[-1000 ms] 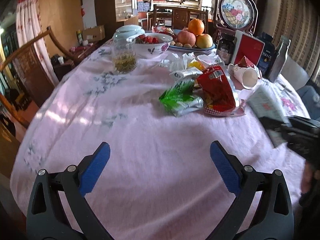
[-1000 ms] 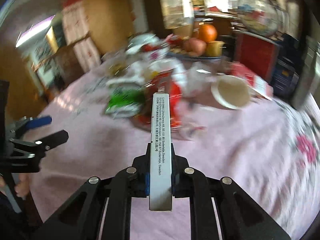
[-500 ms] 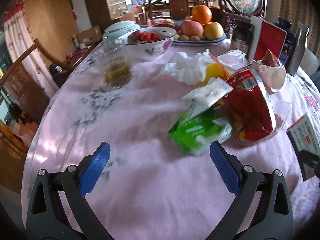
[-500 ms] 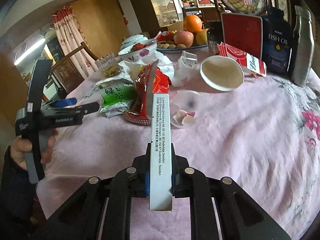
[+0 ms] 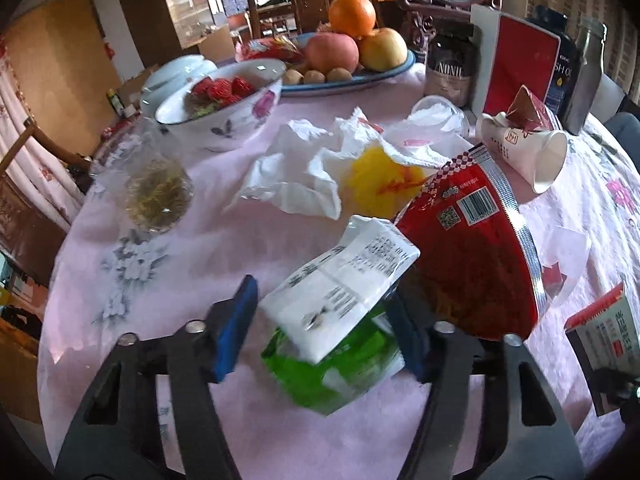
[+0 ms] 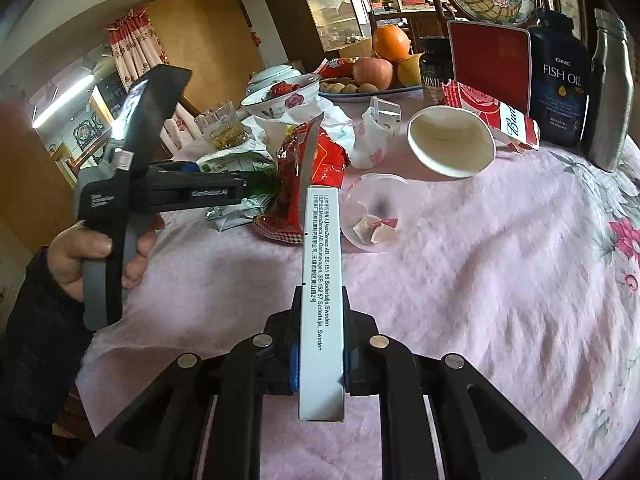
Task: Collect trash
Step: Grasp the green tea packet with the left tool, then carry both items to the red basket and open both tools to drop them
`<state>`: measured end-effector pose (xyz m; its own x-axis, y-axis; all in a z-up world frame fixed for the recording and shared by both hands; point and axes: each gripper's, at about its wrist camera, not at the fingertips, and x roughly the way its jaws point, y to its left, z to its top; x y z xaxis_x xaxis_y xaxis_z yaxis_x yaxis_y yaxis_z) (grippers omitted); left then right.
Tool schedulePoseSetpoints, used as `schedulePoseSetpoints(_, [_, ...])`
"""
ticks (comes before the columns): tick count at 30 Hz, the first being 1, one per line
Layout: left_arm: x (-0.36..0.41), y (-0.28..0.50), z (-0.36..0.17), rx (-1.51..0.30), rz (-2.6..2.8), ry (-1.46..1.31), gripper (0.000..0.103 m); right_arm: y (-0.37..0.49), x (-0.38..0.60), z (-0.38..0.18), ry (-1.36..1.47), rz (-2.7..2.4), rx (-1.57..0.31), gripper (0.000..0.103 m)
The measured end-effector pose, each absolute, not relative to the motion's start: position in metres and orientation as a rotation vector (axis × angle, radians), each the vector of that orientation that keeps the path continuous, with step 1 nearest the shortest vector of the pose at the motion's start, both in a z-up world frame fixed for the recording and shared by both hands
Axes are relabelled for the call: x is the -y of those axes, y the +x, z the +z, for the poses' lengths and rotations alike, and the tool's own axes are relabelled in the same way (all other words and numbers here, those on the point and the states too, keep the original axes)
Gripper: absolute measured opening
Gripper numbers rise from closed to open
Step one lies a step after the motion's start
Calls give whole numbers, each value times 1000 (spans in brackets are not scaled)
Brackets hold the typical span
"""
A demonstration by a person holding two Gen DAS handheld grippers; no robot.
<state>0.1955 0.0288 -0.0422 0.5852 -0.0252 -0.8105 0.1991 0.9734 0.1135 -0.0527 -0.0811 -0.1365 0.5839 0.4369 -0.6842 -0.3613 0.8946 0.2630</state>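
Home dining room; floral tablecloth (image 5: 168,264); fruit plate (image 5: 352,80); curtains (image 6: 132,52)

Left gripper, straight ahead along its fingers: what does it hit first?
The green-and-white packet, already between the closing jaws of the left gripper. The red snack bag lies just behind, depth hard to judge.

Lighting: daylight from the far windows at twelve o'clock, bright and slightly blown out. Soft shadows fall toward six o'clock on the pink tablecloth (image 6: 460,280). Glare: metal flask (image 6: 608,92), silver edge of the red snack bag (image 5: 520,232). Blur: green packet (image 5: 340,364), smeared. Distortion: strong fisheye bowing, black vignette at all corners.
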Motion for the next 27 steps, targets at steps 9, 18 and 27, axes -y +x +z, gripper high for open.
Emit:
schedulePoseSetpoints(9, [-24, 195, -48, -979, -127, 202, 24, -52, 80, -137, 99, 464, -834, 16])
schedulePoseSetpoints(18, [-41, 159, -24, -946, -100, 135, 21, -53, 81, -137, 89, 438, -821, 16])
schedulePoseSetpoints(27, [-65, 79, -7, -871, -66, 48, 21, -55, 82, -136, 81, 413, -807, 16])
